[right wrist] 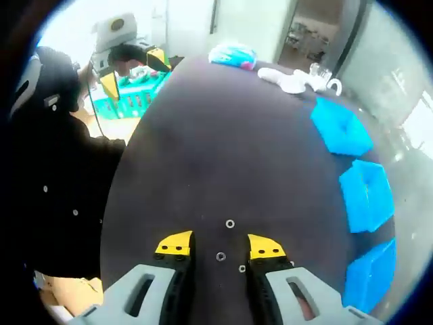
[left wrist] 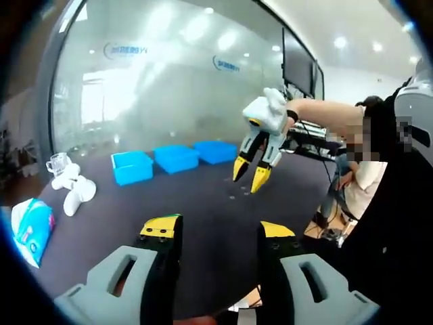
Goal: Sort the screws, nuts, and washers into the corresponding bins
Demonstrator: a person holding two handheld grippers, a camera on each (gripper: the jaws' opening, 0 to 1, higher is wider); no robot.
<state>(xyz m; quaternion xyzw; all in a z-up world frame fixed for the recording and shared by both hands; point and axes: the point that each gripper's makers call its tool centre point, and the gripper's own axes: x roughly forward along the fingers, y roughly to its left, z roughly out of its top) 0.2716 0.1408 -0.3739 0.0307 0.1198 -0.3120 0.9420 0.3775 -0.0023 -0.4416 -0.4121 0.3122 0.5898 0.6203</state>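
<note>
while the right gripper (right wrist: 220, 245) hangs above the dark table (right wrist: 203, 135), its yellow-tipped jaws stand apart and hold nothing. three small ring-shaped parts — nuts or washers (right wrist: 231, 223), too small to tell — lie flat on the table, so no long axis can be read: one between the jaw tips, one by the right-hand tip, one just beyond. three blue bins (right wrist: 365, 193) line the table's right edge, well apart from the parts, with open tabletop between. in the left gripper view, the left gripper (left wrist: 216, 230) is parted and empty; white items (left wrist: 71, 186) and a packet (left wrist: 30, 227) sit near the far corner.
</note>
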